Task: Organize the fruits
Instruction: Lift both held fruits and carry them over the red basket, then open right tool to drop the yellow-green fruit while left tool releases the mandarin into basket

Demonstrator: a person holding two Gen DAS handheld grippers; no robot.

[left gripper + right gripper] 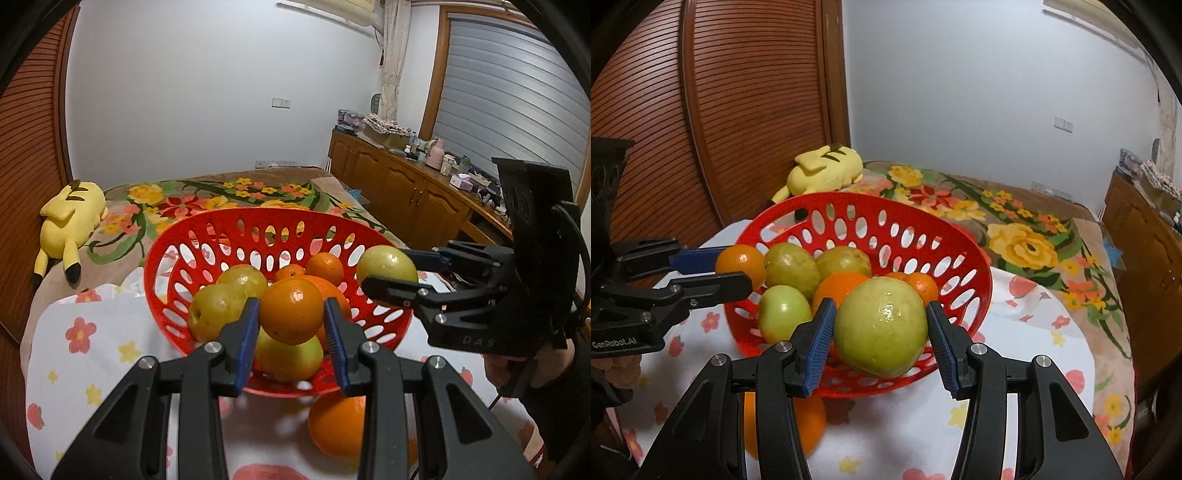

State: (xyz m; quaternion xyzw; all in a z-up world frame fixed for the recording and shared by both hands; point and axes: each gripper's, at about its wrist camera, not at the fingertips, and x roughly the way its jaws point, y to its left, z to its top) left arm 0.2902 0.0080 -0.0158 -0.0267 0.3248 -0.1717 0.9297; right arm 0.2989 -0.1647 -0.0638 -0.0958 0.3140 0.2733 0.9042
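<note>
**Two fruits held at basket, one orange left out**

Left gripper [290, 325]: fingers pinch an orange [290, 311], held over the near rim of the red basket [258, 221]. Right gripper [881, 341]: fingers pinch a green fruit [881, 326], also at the basket's near rim. Beyond the fingers, inside the basket: three green fruits and about three oranges. Below the left fingers, on the floral cloth [92, 332], one big orange [336, 428] sits outside, just beside the basket.

Judgement: mostly done; two held fruits to release, the loose orange remaining.

Writing: "GenRobot.AI" on the left gripper body, right-wrist view; "DAS", partly cut off, on the right gripper body.
</note>
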